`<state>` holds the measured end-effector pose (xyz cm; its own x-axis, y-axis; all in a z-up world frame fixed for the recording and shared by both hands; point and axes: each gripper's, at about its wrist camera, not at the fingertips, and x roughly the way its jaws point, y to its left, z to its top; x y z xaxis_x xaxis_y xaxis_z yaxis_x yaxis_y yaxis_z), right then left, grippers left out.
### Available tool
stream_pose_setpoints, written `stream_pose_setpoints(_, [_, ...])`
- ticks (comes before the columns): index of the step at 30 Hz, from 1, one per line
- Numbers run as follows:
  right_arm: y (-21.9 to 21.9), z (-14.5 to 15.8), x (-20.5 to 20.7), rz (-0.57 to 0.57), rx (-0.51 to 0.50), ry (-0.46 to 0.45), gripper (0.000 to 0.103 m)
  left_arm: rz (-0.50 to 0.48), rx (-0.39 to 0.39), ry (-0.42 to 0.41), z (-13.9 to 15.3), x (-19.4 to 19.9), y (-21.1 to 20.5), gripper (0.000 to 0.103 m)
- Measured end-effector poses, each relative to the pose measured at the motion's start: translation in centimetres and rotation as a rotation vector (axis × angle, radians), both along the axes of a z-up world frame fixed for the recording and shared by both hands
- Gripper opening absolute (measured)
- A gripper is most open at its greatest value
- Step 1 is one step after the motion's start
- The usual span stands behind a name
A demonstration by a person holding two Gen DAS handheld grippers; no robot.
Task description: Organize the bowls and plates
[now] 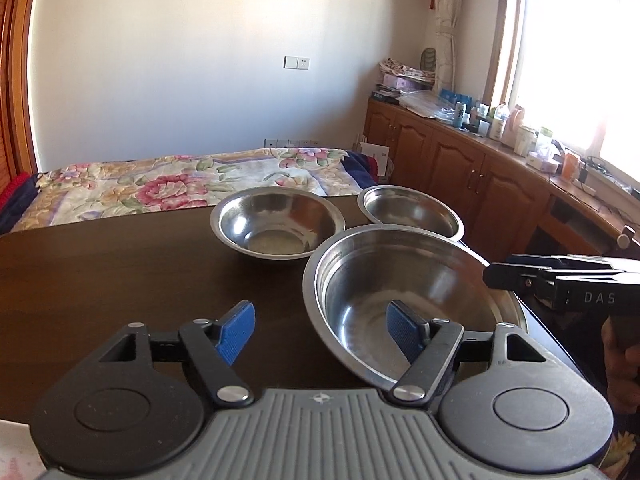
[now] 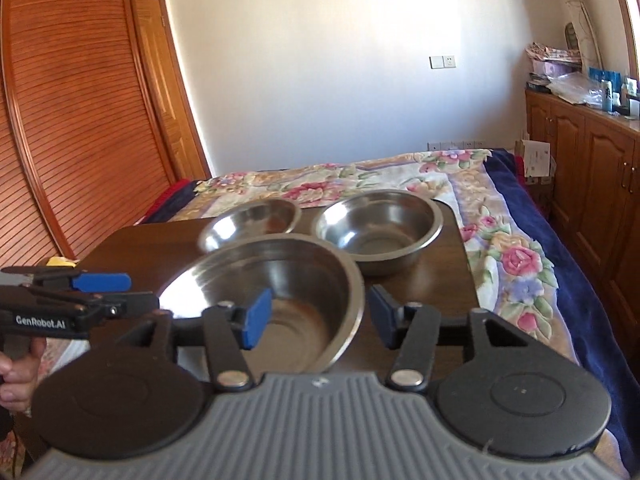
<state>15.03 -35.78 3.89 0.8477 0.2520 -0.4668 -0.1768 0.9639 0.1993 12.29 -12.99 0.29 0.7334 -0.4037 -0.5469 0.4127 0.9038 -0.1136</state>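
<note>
Currently the near steel bowl (image 2: 276,300) is being straddled at its rim by the released right gripper (image 2: 314,322); the left gripper (image 1: 320,334) is likewise spread, so a careless closing could tip it.

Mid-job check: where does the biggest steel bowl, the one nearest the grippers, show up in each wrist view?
Left wrist: the biggest steel bowl sits lower right of centre, its near rim behind the left gripper's right finger.
Right wrist: the bowl sits low centre, its right rim between the open jaws.
Shared landmark: the floral bedspread beyond the table.
</note>
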Motion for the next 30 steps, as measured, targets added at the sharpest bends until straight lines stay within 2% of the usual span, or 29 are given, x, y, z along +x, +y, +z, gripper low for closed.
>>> stream_pose_setpoints(4, [-0.7,-0.7,0.7,-0.004,0.011,0.016,0.057,-0.006,0.000,0.025,-0.5,0.8,-0.6,0.069])
stream_pose_setpoints(14, [-0.9,-1.9,1.6,0.008,0.046,0.050,0.056,-0.026,0.005,0.051,-1.3,1.4,-1.5,0.045])
stream_pose_setpoints(20, [-0.7,-2.4,1.8,0.020,0.066,0.073,0.041,-0.037,-0.001,0.055,-1.4,1.4,-1.5,0.029])
stream_pose_setpoints(21, [-0.6,-2.4,1.8,0.021,0.070,0.075,0.036,-0.042,-0.007,0.060,-1.4,1.4,-1.5,0.028])
stream_pose_setpoints(30, [-0.5,-2.0,1.1,0.019,0.073,0.070,0.031,-0.037,-0.010,0.050,-1.0,0.9,-1.1,0.028])
